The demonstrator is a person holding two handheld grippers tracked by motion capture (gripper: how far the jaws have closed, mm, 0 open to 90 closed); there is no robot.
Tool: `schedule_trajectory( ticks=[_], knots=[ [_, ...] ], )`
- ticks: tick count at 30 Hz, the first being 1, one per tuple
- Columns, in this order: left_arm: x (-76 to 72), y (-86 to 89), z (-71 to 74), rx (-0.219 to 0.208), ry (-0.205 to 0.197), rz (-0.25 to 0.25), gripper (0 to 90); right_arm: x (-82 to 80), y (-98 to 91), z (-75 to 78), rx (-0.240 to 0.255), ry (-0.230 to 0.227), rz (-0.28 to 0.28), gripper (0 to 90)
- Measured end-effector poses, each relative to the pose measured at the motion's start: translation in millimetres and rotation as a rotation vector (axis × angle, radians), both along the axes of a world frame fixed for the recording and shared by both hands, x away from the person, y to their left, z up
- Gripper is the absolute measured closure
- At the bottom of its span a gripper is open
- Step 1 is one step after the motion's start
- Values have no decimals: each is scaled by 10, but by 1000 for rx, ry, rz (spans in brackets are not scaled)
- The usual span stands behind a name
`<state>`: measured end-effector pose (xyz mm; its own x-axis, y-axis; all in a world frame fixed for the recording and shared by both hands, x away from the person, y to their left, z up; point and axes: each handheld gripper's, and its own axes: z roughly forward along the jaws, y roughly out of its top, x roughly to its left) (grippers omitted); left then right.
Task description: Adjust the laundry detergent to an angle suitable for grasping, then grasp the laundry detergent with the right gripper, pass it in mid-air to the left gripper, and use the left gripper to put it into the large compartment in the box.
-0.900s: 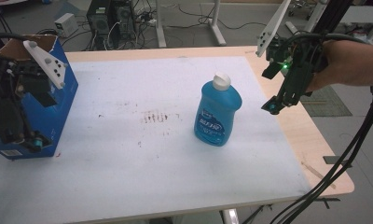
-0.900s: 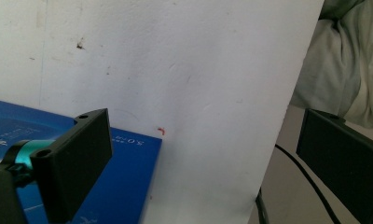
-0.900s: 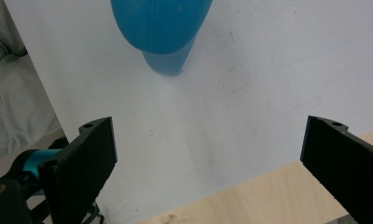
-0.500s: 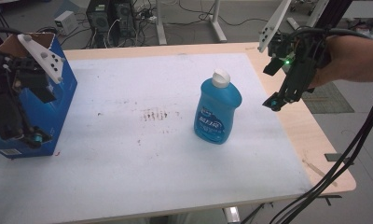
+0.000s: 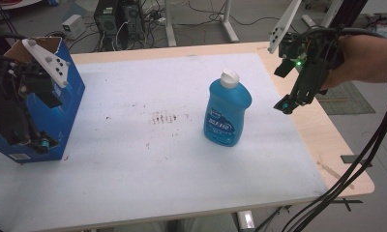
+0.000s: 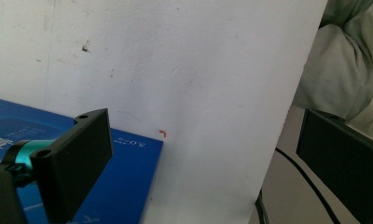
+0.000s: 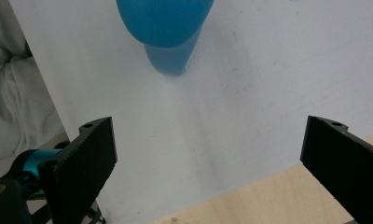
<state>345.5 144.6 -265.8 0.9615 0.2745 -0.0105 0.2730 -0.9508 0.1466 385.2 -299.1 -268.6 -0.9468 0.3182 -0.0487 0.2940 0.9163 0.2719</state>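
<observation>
Flanking bottle: blue box, open tongs

White mat covers the wooden table.

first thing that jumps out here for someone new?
The blue bottle with a white cap, standing upright alone near the middle of the white table cover. Next, the blue cardboard box at the table's left edge, with the left gripper right by it. The right gripper hangs open and empty over the right edge, pointing down toward the bottle.
</observation>
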Motion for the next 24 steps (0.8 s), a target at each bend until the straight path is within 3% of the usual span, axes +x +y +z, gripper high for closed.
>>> schedule_trajectory(
  ticks=[16, 24],
  knots=[
    [-34, -32, 12, 1, -9, -2, 35, -81, -45, -1, 18, -14, -16, 26],
    [-28, -56, 24, 5, -14, -13, 35, -123, -113, -18, 80, -34, -55, 25]
  ],
)
